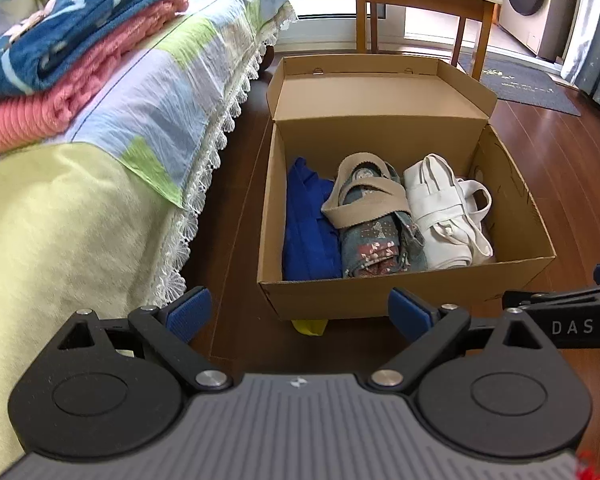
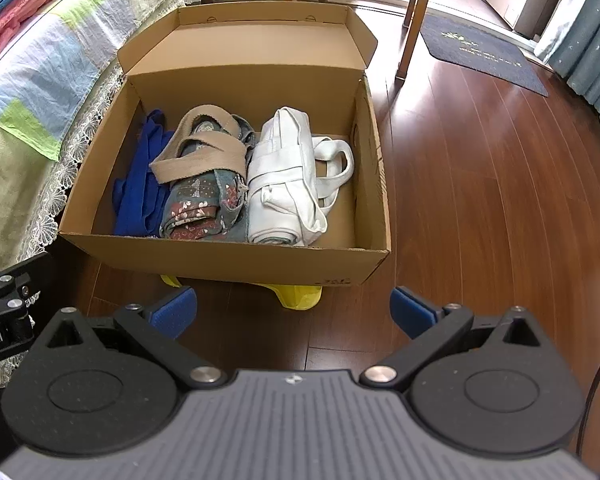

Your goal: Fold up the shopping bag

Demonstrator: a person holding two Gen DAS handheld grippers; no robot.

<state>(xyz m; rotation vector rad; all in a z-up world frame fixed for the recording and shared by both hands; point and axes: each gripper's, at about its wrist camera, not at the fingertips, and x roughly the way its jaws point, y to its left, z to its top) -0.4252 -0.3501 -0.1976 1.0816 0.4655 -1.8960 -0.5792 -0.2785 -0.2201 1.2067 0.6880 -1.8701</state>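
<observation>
A cardboard box (image 1: 404,292) is seen straight ahead of both grippers, on the wood floor (image 2: 480,200), with its lid flap up. Three bags are lined up inside it, each with its long side pointing away from the grippers. On the left a blue bag (image 1: 306,224) is seen, just ahead of the left gripper (image 1: 300,312). In the middle a flowery bag (image 2: 208,196) with tan straps is touching it. On the right a white bag (image 2: 284,184) is pressed against the flowery one, and the right gripper (image 2: 294,310) is judged to be nearer to it. Both grippers are held low before the near wall, side by side, pointing forward. On each one the blue fingers are spread wide apart and nothing is held. Something yellow (image 2: 300,298) is seen sticking out under the box.
</observation>
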